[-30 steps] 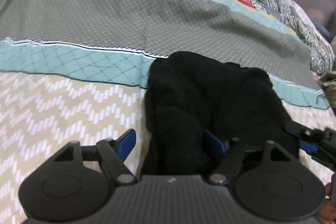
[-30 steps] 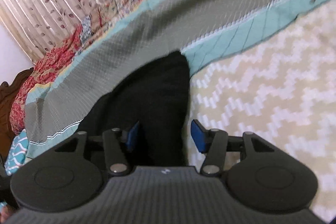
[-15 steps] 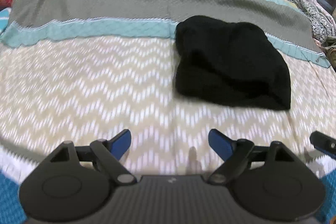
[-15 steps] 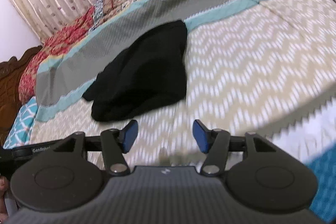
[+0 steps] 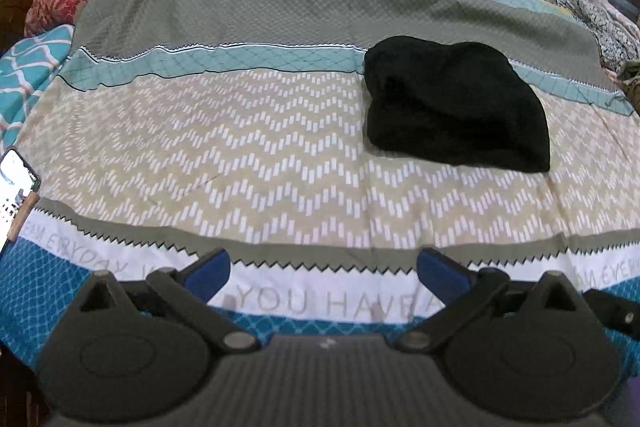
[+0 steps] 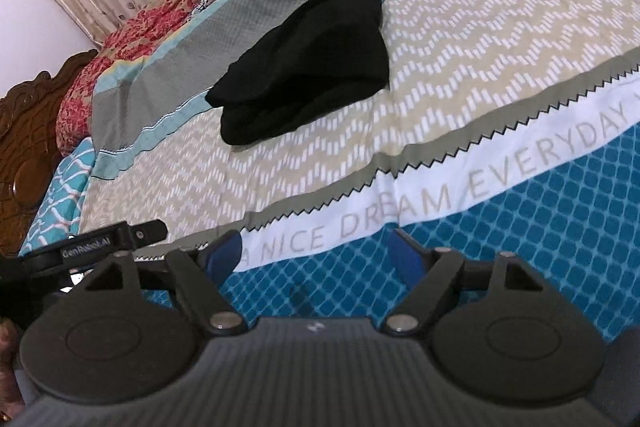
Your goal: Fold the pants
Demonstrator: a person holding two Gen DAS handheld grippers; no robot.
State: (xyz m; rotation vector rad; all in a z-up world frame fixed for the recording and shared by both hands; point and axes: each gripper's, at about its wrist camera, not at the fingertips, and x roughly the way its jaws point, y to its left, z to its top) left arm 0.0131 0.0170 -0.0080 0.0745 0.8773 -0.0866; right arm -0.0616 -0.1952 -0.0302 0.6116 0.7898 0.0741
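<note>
While folded black pants point(image 5: 456, 111) lie on bedspread point(image 5: 240, 155), left claw point(image 5: 324, 273) wide apart, empty, right claw point(image 6: 316, 253) likewise

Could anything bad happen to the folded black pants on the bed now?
Maybe. The black pants sit as a puffy bundle on the bedsheet, so the top layer might slide open by itself. Both the left gripper and right gripper are open and well away, so nothing presses the fold flat.
</note>
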